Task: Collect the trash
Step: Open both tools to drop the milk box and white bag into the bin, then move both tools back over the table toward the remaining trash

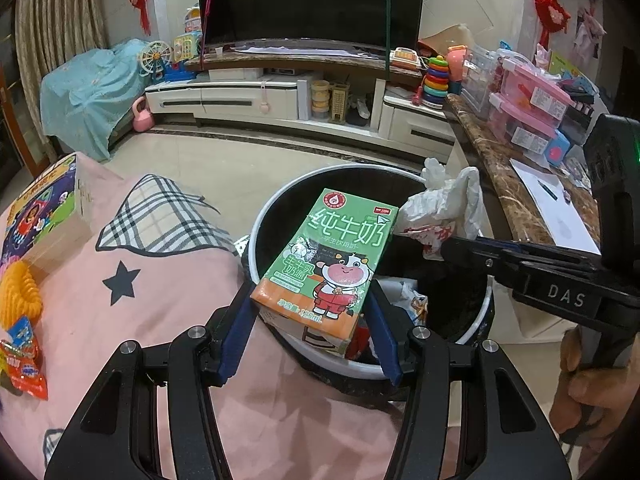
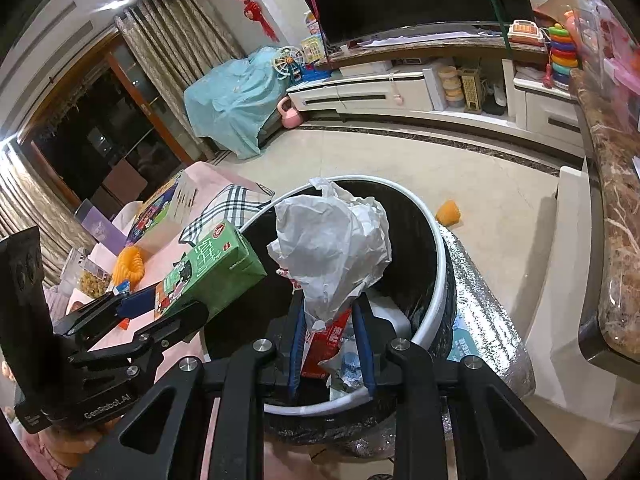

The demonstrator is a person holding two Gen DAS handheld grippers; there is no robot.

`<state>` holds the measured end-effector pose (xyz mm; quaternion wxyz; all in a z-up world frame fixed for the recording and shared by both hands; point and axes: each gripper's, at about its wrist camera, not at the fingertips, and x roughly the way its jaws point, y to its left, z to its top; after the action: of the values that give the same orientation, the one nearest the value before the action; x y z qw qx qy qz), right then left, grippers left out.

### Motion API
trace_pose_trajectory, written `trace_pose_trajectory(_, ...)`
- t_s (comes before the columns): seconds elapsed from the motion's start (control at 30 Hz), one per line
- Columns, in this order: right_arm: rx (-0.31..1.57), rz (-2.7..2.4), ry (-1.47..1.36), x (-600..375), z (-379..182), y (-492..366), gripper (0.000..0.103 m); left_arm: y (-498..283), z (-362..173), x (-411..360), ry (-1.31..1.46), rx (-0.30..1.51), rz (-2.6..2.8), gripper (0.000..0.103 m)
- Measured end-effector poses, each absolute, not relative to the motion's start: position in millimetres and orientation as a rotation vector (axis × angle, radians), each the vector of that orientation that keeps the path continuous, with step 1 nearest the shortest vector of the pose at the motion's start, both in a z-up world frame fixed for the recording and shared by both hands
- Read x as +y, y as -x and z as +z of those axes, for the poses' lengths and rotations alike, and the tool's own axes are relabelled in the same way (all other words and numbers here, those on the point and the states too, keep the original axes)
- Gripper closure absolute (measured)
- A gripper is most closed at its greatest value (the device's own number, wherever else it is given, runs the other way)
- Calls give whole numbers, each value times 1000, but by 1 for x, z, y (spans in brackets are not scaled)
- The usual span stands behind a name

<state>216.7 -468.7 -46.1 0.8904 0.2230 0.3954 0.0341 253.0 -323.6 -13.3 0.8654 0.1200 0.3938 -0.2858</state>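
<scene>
Green cardboard milk carton (image 1: 326, 262) sits clamped in the left tool (image 1: 310, 332) above the black white-rimmed bin (image 2: 434, 240), while the right tool (image 2: 330, 344) pinches a crumpled white plastic bag (image 2: 332, 248).

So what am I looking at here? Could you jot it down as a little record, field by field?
Setting: living room
Bin: black trash bin with a white rim, some rubbish already inside
Left gripper: clamped on a green milk carton, held above the bin
Right gripper: pinching a crumpled white plastic bag above the bin
Still on the pink cloth: orange snack wrapper
</scene>
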Motion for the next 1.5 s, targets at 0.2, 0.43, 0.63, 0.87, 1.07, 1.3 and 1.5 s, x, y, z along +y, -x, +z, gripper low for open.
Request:
trace_pose_trajectory(0.2,832,55,-456,-466,-48,-217,52,-254,-15,-321,-242,833,-589,42)
trace_pose_trajectory(0.43,804,55,-477,-464,-42,-209,31,-245,-13,-296,-186,815,-564,37)
trace_pose_trajectory(0.63,769,69,-471,-448,-35,-200,18,-234,-20,-259,-107,826,-518,34)
trace_pose_trajectory(0.87,751,122,-490,-414,-34,-190,13,-216,-32,-203,-16,849,-436,32)
trace_pose_trajectory(1.07,757,192,-495,-376,-39,-187,12,-200,-40,-156,37,858,-361,32)
trace_pose_trajectory(1.3,767,267,-468,-334,-40,-184,11,-188,-47,-99,112,859,-272,31)
trace_pose_trajectory(1.5,780,324,-439,-302,-41,-188,11,-182,-51,-61,163,857,-210,31)
